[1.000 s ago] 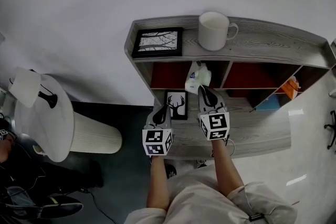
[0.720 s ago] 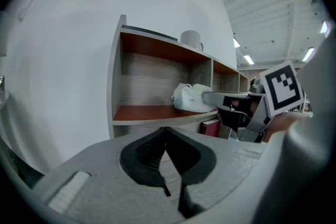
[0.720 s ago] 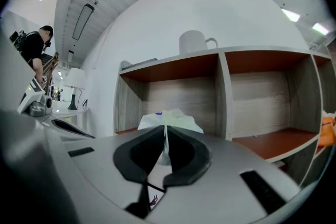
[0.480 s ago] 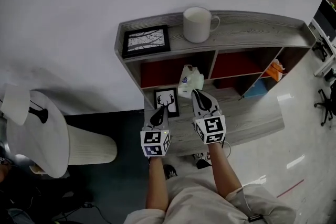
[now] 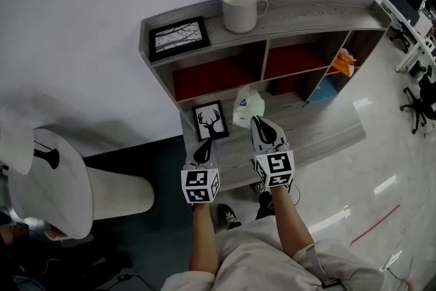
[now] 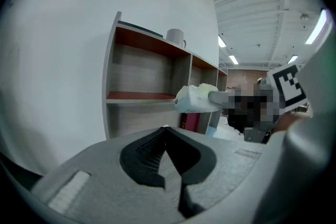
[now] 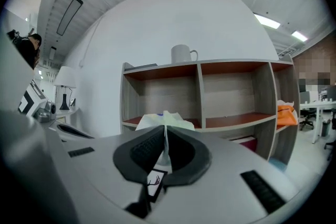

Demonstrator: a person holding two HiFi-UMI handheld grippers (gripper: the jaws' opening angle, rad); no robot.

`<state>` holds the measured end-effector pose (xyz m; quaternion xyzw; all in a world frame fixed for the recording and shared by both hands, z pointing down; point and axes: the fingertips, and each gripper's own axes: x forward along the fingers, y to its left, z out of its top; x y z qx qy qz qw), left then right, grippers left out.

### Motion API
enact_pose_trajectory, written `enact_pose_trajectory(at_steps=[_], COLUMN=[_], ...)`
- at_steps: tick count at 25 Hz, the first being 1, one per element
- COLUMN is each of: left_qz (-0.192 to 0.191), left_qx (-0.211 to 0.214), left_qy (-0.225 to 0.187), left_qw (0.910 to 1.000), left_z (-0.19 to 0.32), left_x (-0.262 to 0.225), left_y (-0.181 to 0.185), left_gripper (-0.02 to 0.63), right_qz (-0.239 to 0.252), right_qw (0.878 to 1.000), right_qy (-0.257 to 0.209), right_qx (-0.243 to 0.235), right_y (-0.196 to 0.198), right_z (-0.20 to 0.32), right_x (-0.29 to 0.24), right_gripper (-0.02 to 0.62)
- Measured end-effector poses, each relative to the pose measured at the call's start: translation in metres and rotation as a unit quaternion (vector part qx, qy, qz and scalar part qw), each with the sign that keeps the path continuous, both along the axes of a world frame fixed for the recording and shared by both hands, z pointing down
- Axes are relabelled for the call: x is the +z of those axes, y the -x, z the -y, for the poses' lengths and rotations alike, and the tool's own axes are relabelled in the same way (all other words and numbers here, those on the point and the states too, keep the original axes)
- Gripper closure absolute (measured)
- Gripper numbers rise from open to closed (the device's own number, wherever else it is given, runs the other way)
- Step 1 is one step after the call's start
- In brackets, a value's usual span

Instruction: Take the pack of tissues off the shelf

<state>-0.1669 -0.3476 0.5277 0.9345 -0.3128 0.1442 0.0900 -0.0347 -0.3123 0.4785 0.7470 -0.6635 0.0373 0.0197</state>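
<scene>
Grey wood-grain shelf (image 5: 300,13) stands against the white wall. On its top board there are 2 things: a black-framed picture of bare branches (image 5: 179,37) at the left end, and a white mug (image 5: 240,10) near the middle, well apart from it. Below, 3 compartments in a row, red inside, and an orange thing (image 5: 344,63) sits in the right one. On the wide lower board (image 5: 320,129), a framed deer picture (image 5: 210,120) at the left.

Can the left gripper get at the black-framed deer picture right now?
Likely yes: the black-framed deer picture stands just ahead of the left gripper, nothing between them. Its jaws are shut, though, and must open first.
</scene>
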Motion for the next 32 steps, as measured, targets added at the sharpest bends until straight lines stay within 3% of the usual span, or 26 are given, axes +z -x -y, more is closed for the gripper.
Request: enact_pose_trajectory(at_steps=[16,22,32], left_qz=[-0.004,-0.006,-0.002], left_qx=[0.048,0.039,0.046], left_qy=[-0.004,-0.01,-0.017], left_qw=[0.9989,0.9992,0.9988], left_z=[-0.034,-0.024,-0.017], left_x=[0.016,0.018,0.017], left_y=[0.035,0.053,0.052], left_gripper=[0.598,0.598,0.598], right_qz=[0.015,0.008,-0.001], right_qw=[0.997,0.995,0.994], right_qy=[0.051,0.08,0.093], right_qx=[0.047,0.054,0.051], right_y=[0.035,0.035,0.04], right_z=[-0.052,-0.055,-0.038], right_x=[0.067,0.089,0.089], right_gripper=[0.574,0.574,0.575])
